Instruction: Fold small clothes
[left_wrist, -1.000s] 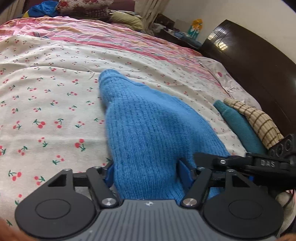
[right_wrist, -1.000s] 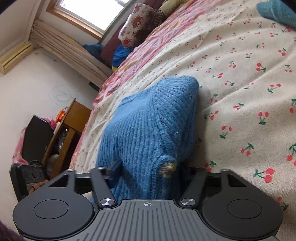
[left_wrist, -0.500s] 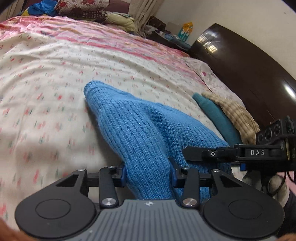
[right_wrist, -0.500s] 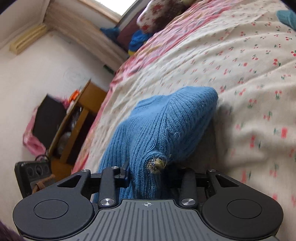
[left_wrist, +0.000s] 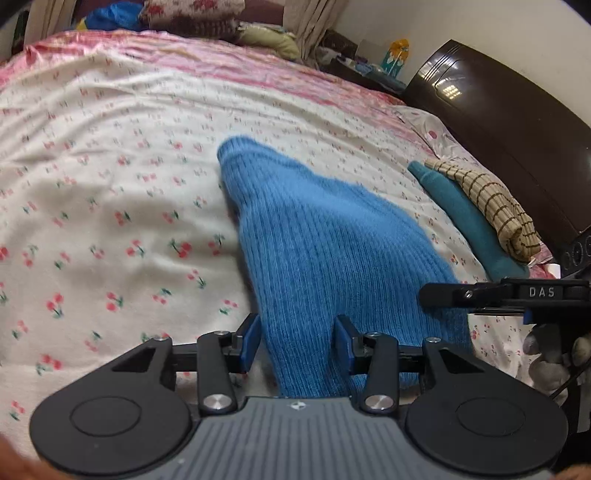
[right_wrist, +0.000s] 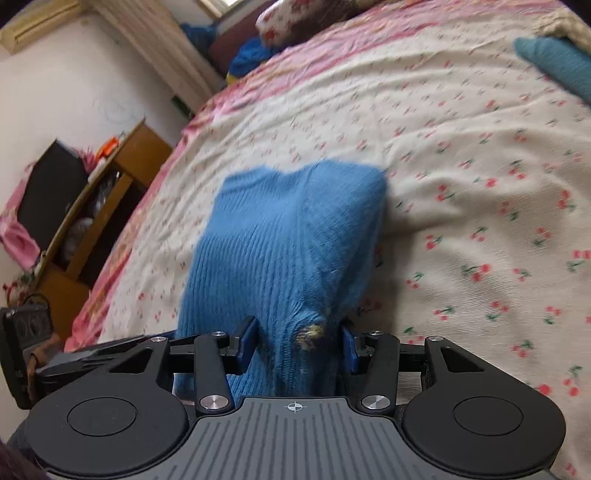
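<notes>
Dragged nearer across the cherry-print sheet (left_wrist: 110, 221) since a second ago, blue knit (left_wrist: 332, 251) bunched between left gripper (left_wrist: 297, 341) pads, clamped; right gripper (right_wrist: 297, 345) opening around it; keep both edges level, lay flat, crease evenly.

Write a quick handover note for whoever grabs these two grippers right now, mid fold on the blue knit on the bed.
Left gripper: pads pinch a bunched edge of the ribbed blue knitted garment.
Right gripper: the knit's other near end, with a yellowish spot, sits between its pads; the jaws are opening.
Garment: near end lifted, far end resting on the cherry-print bedsheet.
Done: a teal folded garment and a tan checked roll lie by the dark headboard.
Left: finish the blue fold, then set it down.
</notes>
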